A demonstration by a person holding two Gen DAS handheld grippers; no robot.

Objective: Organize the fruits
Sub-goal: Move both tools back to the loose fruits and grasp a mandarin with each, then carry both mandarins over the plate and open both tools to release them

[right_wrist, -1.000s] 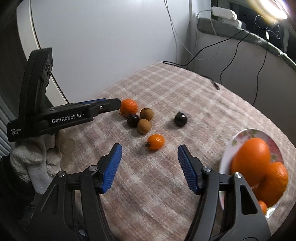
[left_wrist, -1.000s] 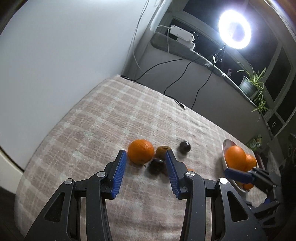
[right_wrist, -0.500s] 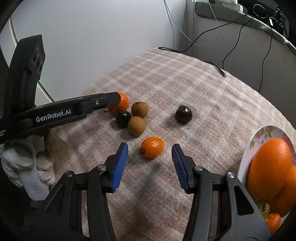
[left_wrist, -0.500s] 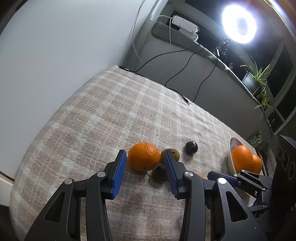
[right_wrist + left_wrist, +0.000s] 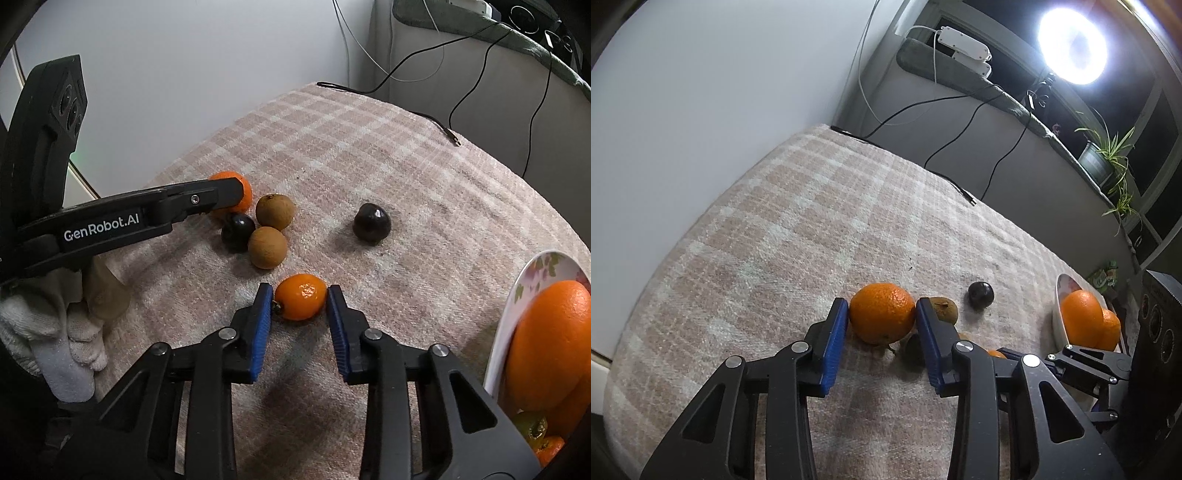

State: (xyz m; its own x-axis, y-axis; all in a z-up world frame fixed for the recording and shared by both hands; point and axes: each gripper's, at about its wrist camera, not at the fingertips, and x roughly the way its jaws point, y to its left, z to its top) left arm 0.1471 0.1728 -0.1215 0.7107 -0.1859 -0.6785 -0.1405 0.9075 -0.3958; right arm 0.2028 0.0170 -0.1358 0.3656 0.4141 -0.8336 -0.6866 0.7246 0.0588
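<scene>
Orange [image 5: 882, 312] sits between the closing left gripper [image 5: 881, 317] jaws; kumquat [image 5: 301, 301] sits between the closing right gripper [image 5: 300, 302] jaws, pads touching both

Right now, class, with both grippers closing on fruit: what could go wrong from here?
1. The left gripper closes on the orange beside a kiwi and dark fruit; lifting may knock them rolling.
2. The right gripper closes on the small orange fruit; it may slip out.
3. The plate already looks full.
</scene>
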